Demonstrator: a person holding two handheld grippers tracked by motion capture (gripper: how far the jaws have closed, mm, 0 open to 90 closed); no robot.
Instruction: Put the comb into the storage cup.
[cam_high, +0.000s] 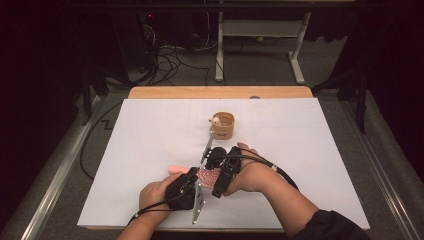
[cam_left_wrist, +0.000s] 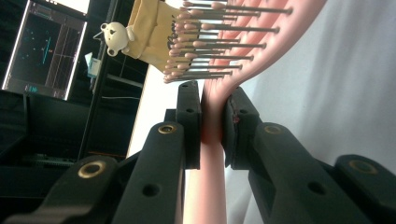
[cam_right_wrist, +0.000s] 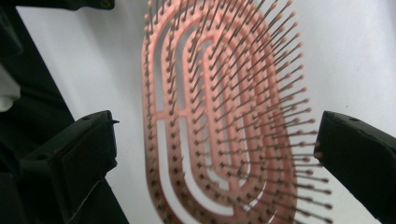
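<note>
A pink vented hairbrush (cam_high: 206, 176) with thin ball-tipped bristles lies low over the white table near its front. My left gripper (cam_high: 192, 181) is shut on its handle; in the left gripper view the two black jaws (cam_left_wrist: 212, 100) press on the pink handle (cam_left_wrist: 210, 140) from both sides, and the head (cam_left_wrist: 280, 42) curves away beyond them. My right gripper (cam_high: 215, 162) faces the bristle side of the head (cam_right_wrist: 210, 116). It is open (cam_right_wrist: 217, 135), one jaw on each side of the head, and neither touches it.
A tan round cup (cam_high: 223, 125) with a small white bear figure (cam_high: 215, 120) on its rim stands just beyond the grippers. The white sheet (cam_high: 150, 140) covers the table up to a wooden far edge (cam_high: 220, 92). A lit monitor (cam_left_wrist: 44, 49) stands off the table.
</note>
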